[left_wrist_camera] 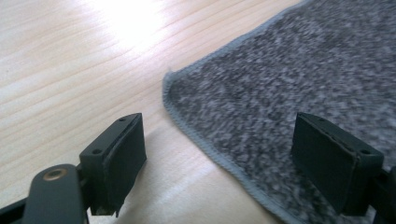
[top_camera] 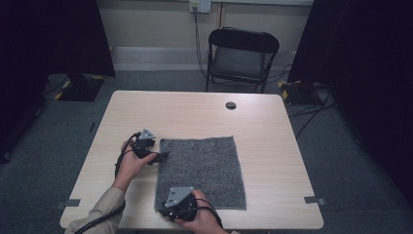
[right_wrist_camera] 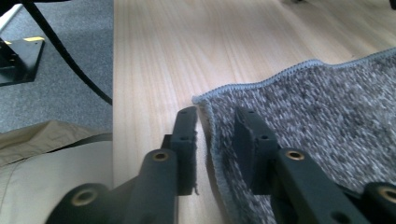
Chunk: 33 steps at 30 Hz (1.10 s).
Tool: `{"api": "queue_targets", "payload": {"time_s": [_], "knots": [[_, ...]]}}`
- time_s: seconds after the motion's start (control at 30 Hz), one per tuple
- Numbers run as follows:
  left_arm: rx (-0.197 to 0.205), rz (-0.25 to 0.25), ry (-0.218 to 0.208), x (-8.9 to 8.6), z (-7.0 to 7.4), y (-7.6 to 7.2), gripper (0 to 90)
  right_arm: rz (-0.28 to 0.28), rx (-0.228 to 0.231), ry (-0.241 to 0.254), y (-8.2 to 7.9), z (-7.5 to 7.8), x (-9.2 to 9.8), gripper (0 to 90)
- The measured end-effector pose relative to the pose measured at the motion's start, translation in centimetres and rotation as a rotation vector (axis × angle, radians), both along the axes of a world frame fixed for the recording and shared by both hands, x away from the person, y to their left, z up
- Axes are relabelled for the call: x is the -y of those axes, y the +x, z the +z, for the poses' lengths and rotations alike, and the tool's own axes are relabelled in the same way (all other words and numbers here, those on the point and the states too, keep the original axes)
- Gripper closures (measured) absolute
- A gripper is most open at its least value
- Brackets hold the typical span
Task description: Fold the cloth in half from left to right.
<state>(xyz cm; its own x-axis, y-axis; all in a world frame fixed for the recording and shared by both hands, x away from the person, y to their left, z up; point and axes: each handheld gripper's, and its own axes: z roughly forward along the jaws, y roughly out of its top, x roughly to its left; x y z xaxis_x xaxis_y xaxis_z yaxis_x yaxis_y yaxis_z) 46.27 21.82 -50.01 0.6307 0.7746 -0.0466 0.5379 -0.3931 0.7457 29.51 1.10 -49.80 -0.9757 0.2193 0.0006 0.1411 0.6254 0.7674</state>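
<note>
Right gripper (right_wrist_camera: 215, 135): held in the person's right hand (top_camera: 202, 219) at the near edge of the table; its jaws stand narrow, one on the bare wood and one on the cloth, with the cloth's raised near-left corner between them. A thin gap shows between the pads and the hem, so a firm pinch cannot be confirmed.
Left gripper (left_wrist_camera: 219, 158): held in the left hand (top_camera: 130, 163) at the cloth's far-left corner; jaws wide apart, one over the wood, the other over the cloth, the hemmed edge running between them, nothing clamped.
Grey cloth (top_camera: 202, 168): a speckled square with a stitched pale hem, lying flat near the middle of the table, towards the near side; only the near-left corner is lifted.
Table (top_camera: 272, 146): pale wood grain, with a round dark cable hole (top_camera: 231, 105) near the far edge.
Sleeve (top_camera: 100, 209): beige, on the left forearm.
Room: a black folding chair (top_camera: 241, 56) beyond the table, grey carpet floor (top_camera: 341, 146), dark drapes on both sides, a wall socket (top_camera: 200, 6) with a cable hanging from it.
</note>
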Motion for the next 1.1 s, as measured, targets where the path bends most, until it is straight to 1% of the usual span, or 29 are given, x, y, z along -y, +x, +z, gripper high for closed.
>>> {"api": "queue_targets", "payload": {"time_s": [0.03, 0.07, 0.1, 0.13, 0.17, 0.2, 0.23, 0.27, 0.33, 0.37, 0.47, 0.53, 0.57, 0.6, 0.63, 0.67, 0.7, 0.77, 0.8, 0.83, 0.87, 0.93, 0.97, 1.1], "knots": [[0.0, 0.01, -0.001, -0.1, 0.0, 0.1, 17.6, -0.002, 0.0, -0.001, -0.1, 0.0, 0.0, 79.4], [0.0, 0.025, -0.005, -0.1, 0.0, 0.2, 18.0, 0.002, 0.002, -0.003, -0.1, 0.0, 0.0, 80.9], [0.001, 0.029, -0.005, -0.1, 0.0, 0.3, 18.0, 0.002, 0.002, -0.003, -0.1, 0.0, 0.0, 80.9], [0.009, 0.037, 0.008, -0.2, 0.0, 0.4, 19.2, 0.005, -0.001, -0.004, -0.2, 0.0, 0.1, 81.6], [0.018, 0.048, 0.019, -0.4, 0.0, 0.4, 22.6, 0.009, 0.002, -0.003, -0.2, 0.0, 0.1, 82.1], [0.017, 0.059, 0.024, -0.5, 0.0, 0.5, 24.9, 0.007, 0.001, -0.001, -0.2, 0.0, 0.2, 84.6], [0.019, 0.06, 0.018, -0.5, 0.0, 0.6, 24.9, 0.007, 0.001, -0.001, -0.2, 0.0, 0.2, 84.6], [0.021, 0.06, 0.022, -0.6, 0.0, 0.7, 26.4, 0.007, -0.001, 0.0, -0.1, 0.0, 0.2, 85.3], [0.02, 0.079, 0.026, -0.6, 0.1, 0.9, 27.8, 0.01, -0.011, 0.002, -0.1, 0.0, 0.3, 87.4], [0.019, 0.071, 0.028, -0.6, 0.2, 1.1, 36.5, 0.012, -0.013, 0.005, -0.1, 0.0, 0.3, 87.9], [0.019, 0.078, 0.032, -0.6, 0.3, 1.2, 39.3, 0.015, -0.014, 0.006, -0.1, 0.0, 0.3, 88.8], [0.035, 0.075, 0.046, -0.4, 0.3, 1.2, 44.1, 0.013, -0.013, 0.006, -0.1, 0.0, 0.3, 89.1], [0.034, 0.073, 0.043, -0.3, 0.4, 1.2, 45.1, 0.014, -0.013, 0.006, -0.1, 0.0, 0.3, 89.3], [0.029, 0.067, 0.04, -0.3, 0.4, 1.2, 49.9, 0.015, -0.017, 0.004, -0.2, 0.0, 0.3, 89.4], [0.031, 0.062, 0.048, -0.2, 0.5, 1.2, 56.2, 0.013, -0.019, 0.006, -0.2, 0.0, 0.3, 89.4], [0.023, 0.053, 0.045, -0.2, 0.5, 1.2, 56.2, 0.013, -0.019, 0.006, -0.2, 0.0, 0.3, 89.4], [0.013, 0.048, 0.035, -0.1, 0.6, 1.2, 63.2, 0.015, -0.021, 0.008, -0.2, 0.0, 0.3, 89.5], [-0.006, 0.05, 0.01, -0.1, 0.6, 1.2, 70.0, 0.015, -0.02, 0.008, -0.2, 0.0, 0.3, 89.5], [-0.014, 0.048, 0.007, -0.1, 0.6, 1.1, 74.2, 0.013, -0.019, 0.013, -0.2, 0.1, 0.4, 89.5], [-0.017, 0.047, 0.008, -0.1, 0.7, 1.1, 75.8, 0.013, -0.016, 0.017, -0.3, 0.1, 0.4, 89.5], [-0.021, 0.049, -0.007, -0.1, 0.7, 1.1, 77.7, 0.015, -0.016, 0.019, -0.3, 0.1, 0.4, 89.5], [-0.024, 0.042, -0.007, -0.1, 0.8, 1.0, 81.3, 0.015, -0.021, 0.024, -0.3, 0.1, 0.4, 89.6], [-0.027, 0.045, -0.014, -0.1, 1.0, 0.9, 82.3, 0.014, -0.027, 0.026, -0.3, 0.2, 0.4, 89.7], [-0.041, 0.051, -0.039, -0.3, 1.5, 0.9, 84.5, 0.009, -0.022, 0.045, -0.2, 0.7, 0.5, 89.9]]}}
